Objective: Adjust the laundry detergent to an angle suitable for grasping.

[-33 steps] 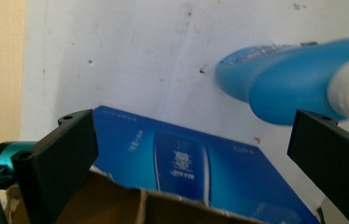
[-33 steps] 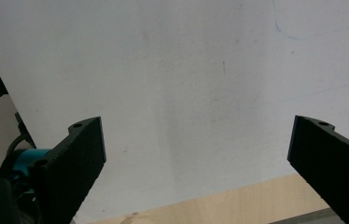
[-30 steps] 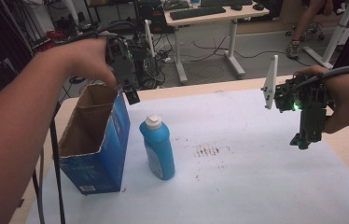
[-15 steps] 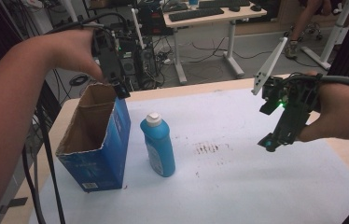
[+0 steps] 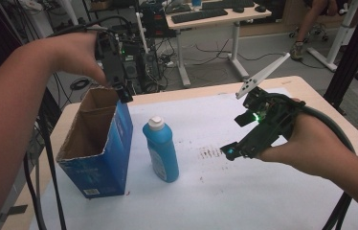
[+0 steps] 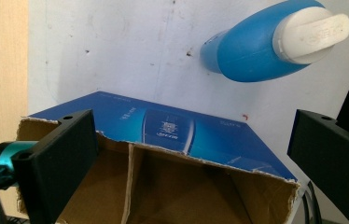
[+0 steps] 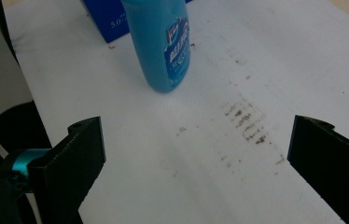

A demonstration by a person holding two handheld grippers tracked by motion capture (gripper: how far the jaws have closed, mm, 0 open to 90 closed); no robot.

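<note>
Held above the far rim of the open blue cardboard box [image 5: 98, 143], the left gripper [image 5: 122, 93] points down with its jaws spread wide and nothing between them. In the left gripper view those jaws straddle the box's torn brown opening. Just right of the box, apart from it, the blue plastic bottle with a white cap [image 5: 161, 149] stands upright on the white paper-covered table [image 5: 263, 201]. Farther right, the right gripper [image 5: 229, 151] hovers above the table with its jaws also wide apart and empty, aimed toward the bottle. A patch of dark smudges [image 5: 210, 153] lies on the paper between bottle and right gripper.
</note>
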